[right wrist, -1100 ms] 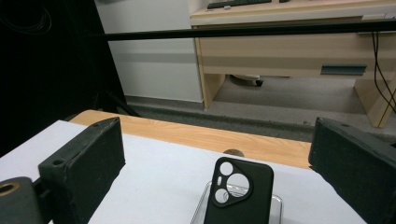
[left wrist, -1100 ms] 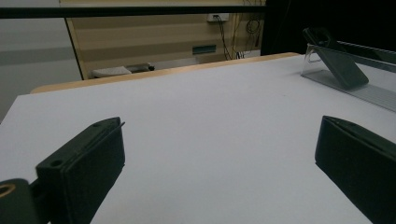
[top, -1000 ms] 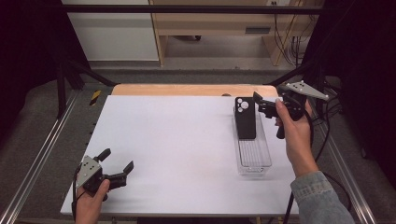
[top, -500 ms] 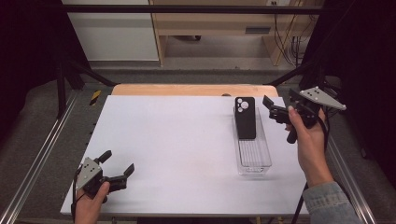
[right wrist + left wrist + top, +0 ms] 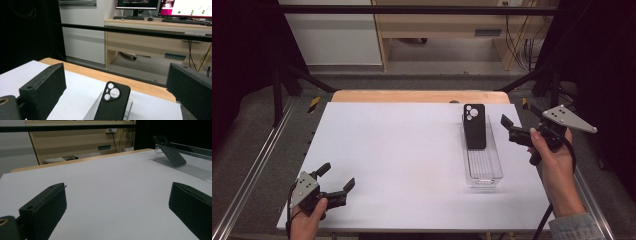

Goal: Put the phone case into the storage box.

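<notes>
Nearest the onlooker, the left gripper [image 5: 333, 186] rests at the front left corner of the white desk [image 5: 402, 150], jaws spread wide apart and holding nothing. Across the desk, well apart from it, the right gripper [image 5: 508, 129] hangs just off the desk's right edge in the person's hand, its jaws likewise apart and empty, pointed toward a black phone [image 5: 474, 126]. That phone leans tilted, camera end up, against the far end of a clear plastic tray [image 5: 484, 170] standing on the desk's right side; the right gripper view shows the phone [image 5: 113, 103] sitting low between the two open jaws. Beyond the desk stand a wooden workbench and monitors. Judging by this, the phone looks settled in the tray, and the careful course would be to draw the right gripper clear with jaws wide, avoiding the tray's wall so the leaning phone does not slide flat.
</notes>
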A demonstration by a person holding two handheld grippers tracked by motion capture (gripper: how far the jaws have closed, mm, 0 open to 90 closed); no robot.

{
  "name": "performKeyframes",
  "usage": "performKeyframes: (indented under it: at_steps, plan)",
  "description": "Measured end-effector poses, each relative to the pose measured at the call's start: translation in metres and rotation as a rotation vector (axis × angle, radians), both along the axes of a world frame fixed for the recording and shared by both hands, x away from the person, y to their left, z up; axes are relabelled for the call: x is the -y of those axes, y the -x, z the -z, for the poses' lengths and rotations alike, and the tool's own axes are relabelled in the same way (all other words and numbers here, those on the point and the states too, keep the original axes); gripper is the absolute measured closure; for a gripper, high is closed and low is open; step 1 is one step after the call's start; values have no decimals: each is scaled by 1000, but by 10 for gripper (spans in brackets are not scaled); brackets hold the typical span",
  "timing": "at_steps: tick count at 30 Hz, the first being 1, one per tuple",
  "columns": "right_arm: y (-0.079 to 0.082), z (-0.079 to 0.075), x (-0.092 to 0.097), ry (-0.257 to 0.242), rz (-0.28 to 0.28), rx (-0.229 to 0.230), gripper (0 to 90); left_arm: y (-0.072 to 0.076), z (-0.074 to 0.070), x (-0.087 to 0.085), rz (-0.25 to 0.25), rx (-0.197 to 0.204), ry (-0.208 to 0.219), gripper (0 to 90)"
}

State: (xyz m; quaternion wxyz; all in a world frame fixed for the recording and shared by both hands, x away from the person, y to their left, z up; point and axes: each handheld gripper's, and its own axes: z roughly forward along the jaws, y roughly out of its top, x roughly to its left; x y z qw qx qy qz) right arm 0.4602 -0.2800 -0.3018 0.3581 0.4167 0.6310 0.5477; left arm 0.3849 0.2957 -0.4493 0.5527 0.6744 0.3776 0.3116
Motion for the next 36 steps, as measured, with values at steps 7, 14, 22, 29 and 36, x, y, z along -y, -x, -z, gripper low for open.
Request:
performKeyframes:
  at_steps: [7, 14, 22, 29, 36]
  plan:
    - [16, 13, 9, 4, 11, -13, 30, 3, 0, -1, 7, -3, -2, 14]
    - [32, 29, 17, -4, 24, -16, 30, 6, 0, 0, 11, -4, -4, 14]
    - [41, 41, 23, -19, 31, -17, 30, 10, 0, -2, 14, -6, -7, 14]
    - [49, 49, 26, -33, 18, -9, 27, 11, 0, -2, 16, -9, -7, 14]
    - [56, 57, 26, -33, 14, -9, 27, 11, 0, -3, 14, -11, -7, 14]
